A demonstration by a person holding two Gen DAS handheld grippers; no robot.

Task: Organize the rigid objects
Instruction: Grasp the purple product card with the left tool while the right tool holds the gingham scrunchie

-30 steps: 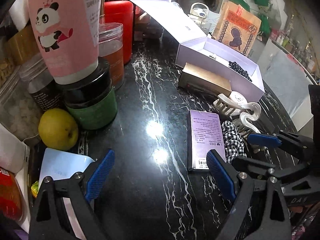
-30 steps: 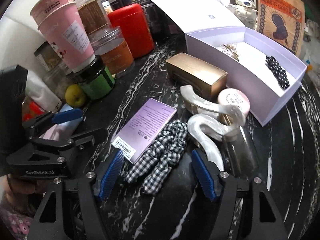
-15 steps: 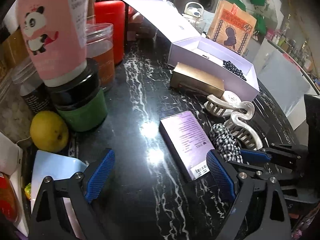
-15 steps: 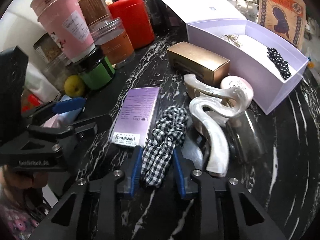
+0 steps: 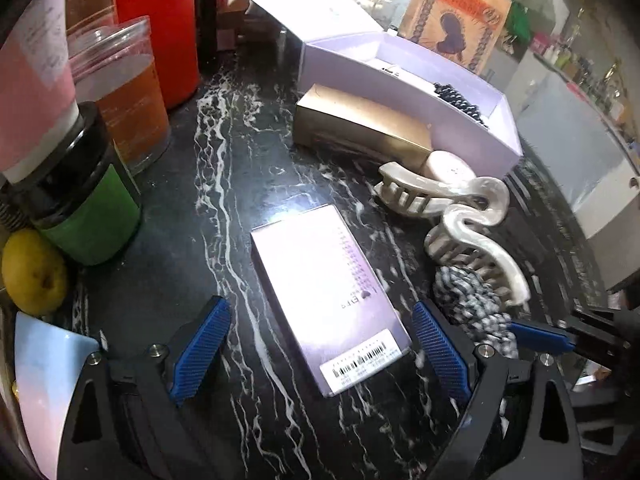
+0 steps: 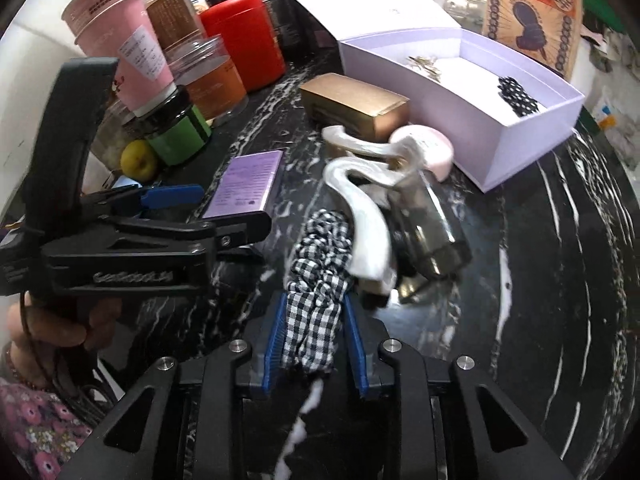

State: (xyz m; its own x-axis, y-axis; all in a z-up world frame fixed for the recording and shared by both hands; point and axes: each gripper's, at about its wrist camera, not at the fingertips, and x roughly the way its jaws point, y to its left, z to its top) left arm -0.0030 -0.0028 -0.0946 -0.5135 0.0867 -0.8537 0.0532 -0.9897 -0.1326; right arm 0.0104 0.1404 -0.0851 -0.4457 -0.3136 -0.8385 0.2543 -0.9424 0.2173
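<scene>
Fingers of the right gripper (image 6: 314, 340) are pressed in on the near end of a black-and-white checked scrunchie (image 6: 318, 276), its blue pads touching the fabric on both sides, and the rest of the scrunchie runs forward from the fingers over the dark marbled surface (image 6: 540, 260). Just past it and touching its far end lies a pearly white claw clip (image 6: 360, 208), with a second pale claw clip (image 6: 360, 144) beyond that and a smoky clear clip (image 6: 432, 232) to the right of them. Fingers of the left gripper (image 5: 320, 356) stand spread wide, holding nothing, and a flat lilac box (image 5: 324, 292) with a barcode label lies between and just ahead of them, apart from both pads. To the right of those fingers sits the scrunchie against the claw clip, with one blue pad of the right gripper beside it. Left of the left fingers are a yellow fruit (image 5: 34, 272) and a green jar with a black lid (image 5: 80, 200), and a pink cup (image 5: 32, 80) stands on that lid. Farther ahead a gold box (image 5: 360, 128) lies on the surface with a round pink case (image 5: 444, 164) at its right end. Behind these stands an open lilac gift box (image 6: 492, 136) with a dotted black scrunchie (image 6: 516, 96) inside. Farthest left are an amber jar (image 5: 128, 100) and a red canister (image 5: 160, 28).
</scene>
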